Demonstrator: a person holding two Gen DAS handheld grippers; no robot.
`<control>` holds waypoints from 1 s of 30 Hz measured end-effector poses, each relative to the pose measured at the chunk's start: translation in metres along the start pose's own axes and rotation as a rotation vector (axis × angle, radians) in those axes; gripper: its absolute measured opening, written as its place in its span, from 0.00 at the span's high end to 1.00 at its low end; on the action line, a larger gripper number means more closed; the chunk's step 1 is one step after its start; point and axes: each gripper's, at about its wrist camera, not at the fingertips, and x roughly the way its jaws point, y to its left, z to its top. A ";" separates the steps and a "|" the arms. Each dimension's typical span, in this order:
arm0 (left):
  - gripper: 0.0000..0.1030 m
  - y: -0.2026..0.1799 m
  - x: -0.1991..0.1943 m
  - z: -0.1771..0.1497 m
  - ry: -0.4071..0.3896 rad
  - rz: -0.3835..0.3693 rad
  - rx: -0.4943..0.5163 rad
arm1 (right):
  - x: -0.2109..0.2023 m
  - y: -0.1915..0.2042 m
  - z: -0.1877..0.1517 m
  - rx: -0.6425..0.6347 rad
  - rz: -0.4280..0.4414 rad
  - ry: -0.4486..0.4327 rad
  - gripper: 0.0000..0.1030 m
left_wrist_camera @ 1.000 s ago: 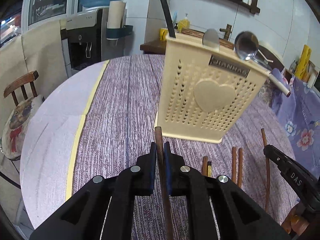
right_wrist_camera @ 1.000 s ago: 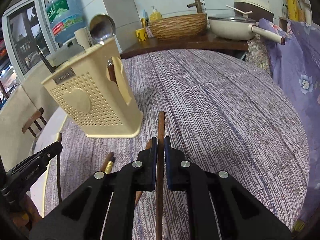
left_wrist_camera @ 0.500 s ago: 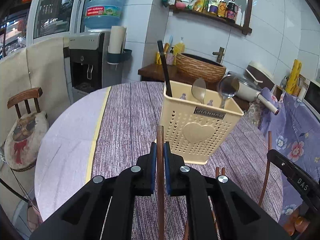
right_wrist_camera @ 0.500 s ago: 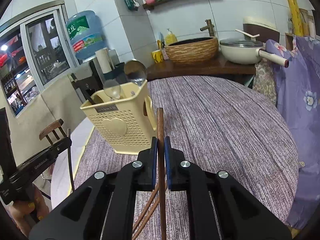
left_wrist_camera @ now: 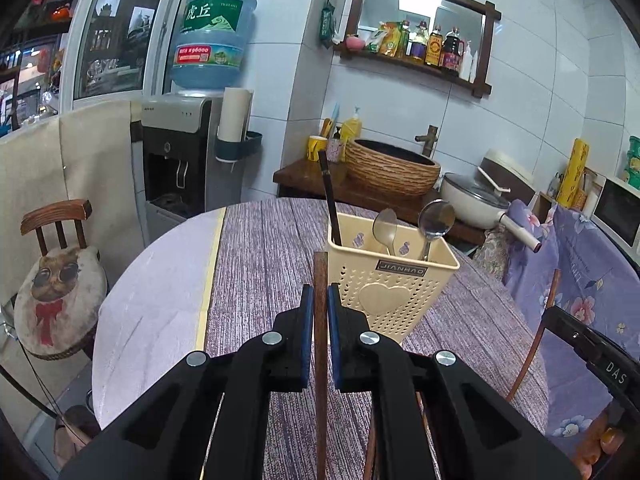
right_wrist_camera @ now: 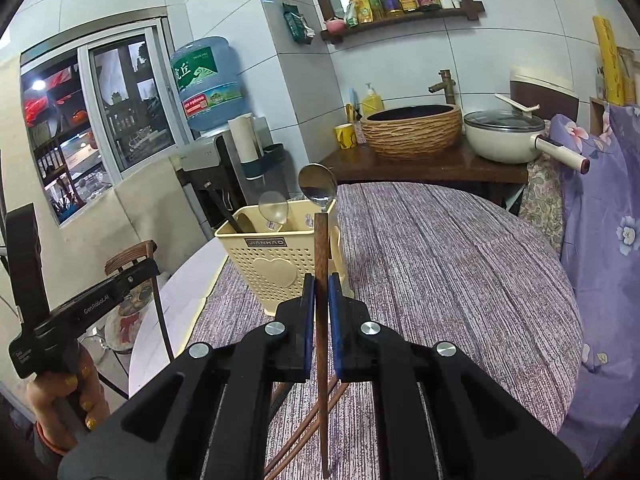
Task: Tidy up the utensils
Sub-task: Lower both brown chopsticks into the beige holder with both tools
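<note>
A cream perforated utensil holder point(left_wrist_camera: 390, 286) stands on the purple-striped round table point(left_wrist_camera: 264, 248); it holds two spoons point(left_wrist_camera: 435, 220) and a dark-handled utensil point(left_wrist_camera: 330, 200). My left gripper point(left_wrist_camera: 320, 312) is shut on a brown wooden chopstick point(left_wrist_camera: 320, 280), held upright above the table, in front of the holder. My right gripper point(right_wrist_camera: 320, 300) is shut on another brown chopstick point(right_wrist_camera: 321, 248), raised to the right of the holder point(right_wrist_camera: 276, 260). More chopsticks point(right_wrist_camera: 308, 428) lie on the table below the right gripper. Each gripper shows at the edge of the other's view.
A wooden side counter point(right_wrist_camera: 420, 168) behind the table carries a woven basin point(right_wrist_camera: 412, 130) and a white pot point(right_wrist_camera: 504, 136). A water dispenser point(left_wrist_camera: 180, 152) and a chair with a cushion point(left_wrist_camera: 56, 280) stand at the left. Purple floral fabric point(left_wrist_camera: 592, 280) lies at the right.
Both grippers have risen and pulled back from the holder, each lifting its chopstick off the table. The holder now looks smaller and lower in both views.
</note>
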 end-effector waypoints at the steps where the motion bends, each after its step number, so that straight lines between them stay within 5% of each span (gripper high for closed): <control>1: 0.92 -0.001 -0.002 0.001 -0.005 -0.001 0.003 | -0.001 0.000 0.000 -0.002 0.000 0.000 0.92; 21: 0.92 0.003 -0.015 0.020 -0.025 -0.050 0.006 | -0.015 0.015 0.031 -0.044 0.068 -0.025 0.92; 30: 0.92 -0.003 -0.030 0.072 -0.052 -0.131 0.001 | -0.022 0.031 0.088 -0.063 0.109 -0.095 0.92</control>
